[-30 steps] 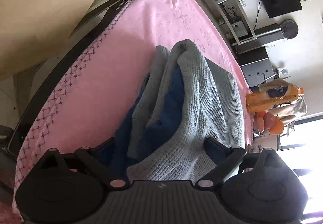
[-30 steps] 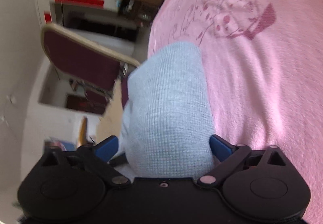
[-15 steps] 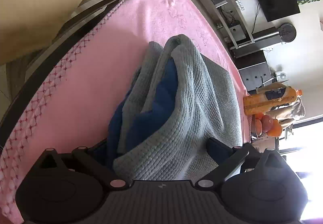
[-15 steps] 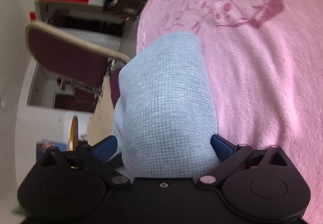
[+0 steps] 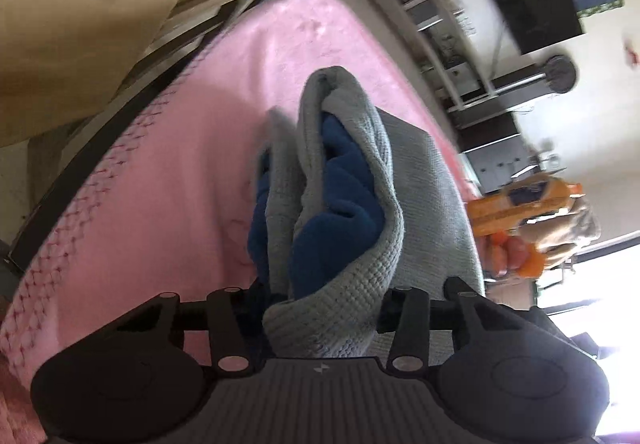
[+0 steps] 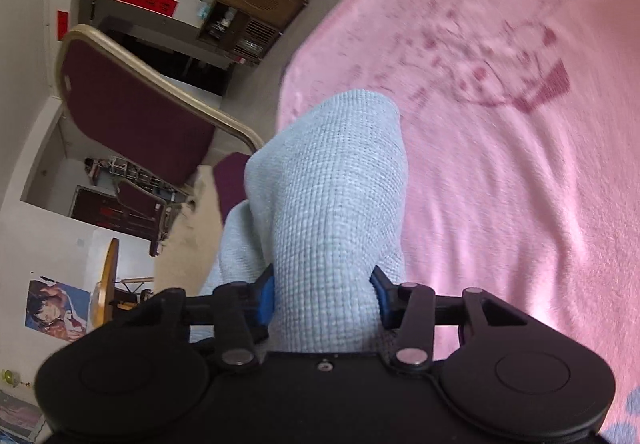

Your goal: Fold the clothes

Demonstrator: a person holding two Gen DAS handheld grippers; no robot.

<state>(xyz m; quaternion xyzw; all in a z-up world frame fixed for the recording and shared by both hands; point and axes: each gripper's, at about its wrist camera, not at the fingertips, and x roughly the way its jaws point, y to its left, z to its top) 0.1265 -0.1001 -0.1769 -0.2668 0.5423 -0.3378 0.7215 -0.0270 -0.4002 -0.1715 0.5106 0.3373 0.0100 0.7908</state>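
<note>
A grey knit garment (image 5: pixel 424 180) with a dark blue lining (image 5: pixel 340 204) lies bunched on the pink blanket (image 5: pixel 180 172). In the left wrist view my left gripper (image 5: pixel 320 296) is shut on a thick fold of it, and the cloth hides the fingertips. The right wrist view shows the same knit garment (image 6: pixel 332 184) rising in a hump from between the blue pads (image 6: pixel 266 296). There my right gripper (image 6: pixel 322 294) is shut on it, above the pink blanket (image 6: pixel 500 184) with its dark pink print.
The blanket's dark edge (image 5: pixel 120 112) runs along the left, with beige cloth (image 5: pixel 80 4) beyond it. An orange bottle (image 5: pixel 520 200) stands past the far right edge, near a shelf unit (image 5: pixel 440 24). A maroon chair (image 6: pixel 132 104) stands off the blanket's left side.
Both pairs of jaws have drawn in from wide apart and now pinch the knit garment. The fold in the left gripper stands narrower and taller.
</note>
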